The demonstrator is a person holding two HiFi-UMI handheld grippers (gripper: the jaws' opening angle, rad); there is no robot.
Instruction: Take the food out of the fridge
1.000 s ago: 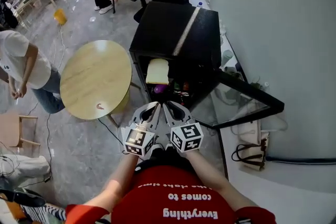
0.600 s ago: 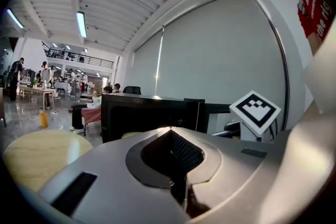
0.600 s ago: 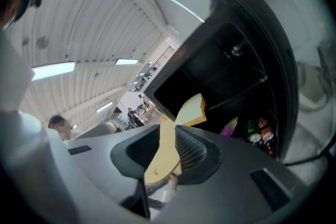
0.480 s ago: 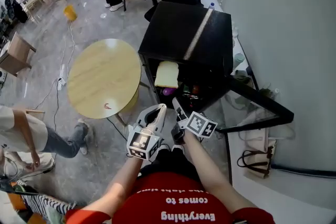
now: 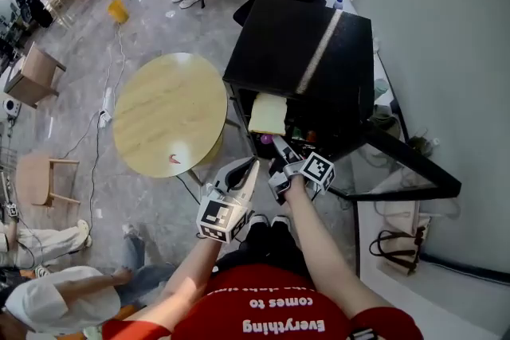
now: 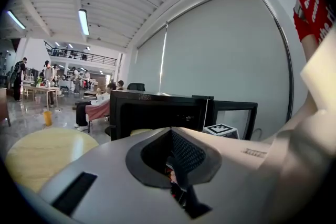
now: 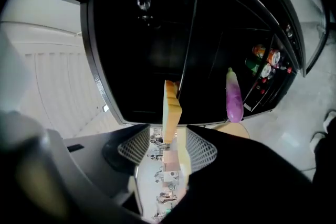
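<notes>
When we look down from the head view, the black fridge [image 5: 307, 44] stands with its door [image 5: 406, 161] swung open toward the right, beside a round table [image 5: 163, 111]. On its shelf lie a pale bread slice [image 5: 268, 114] and, just in front of it, a purple eggplant [image 5: 265, 139]. The right gripper [image 5: 283, 154] reaches to the mouth of the fridge, its tips close to the eggplant, while the left gripper [image 5: 249, 170] hangs lower, near the person's body and apart from the fridge. From the left gripper view we see the left gripper [image 6: 176, 165] with its jaws drawn together to a thin seam, nothing between them; beyond it are the fridge [image 6: 157, 113] and the table [image 6: 42, 152]. From the right gripper view, which is rolled on its side, we see the right gripper [image 7: 168, 147] with its jaws parted by a moderate gap. The bread slice [image 7: 171, 107] stands edge-on right at that gap, inside the dark fridge, though we cannot tell whether a jaw touches it. The eggplant [image 7: 234, 97] lies to one side, and cans [image 7: 265, 59] sit farther back.
</notes>
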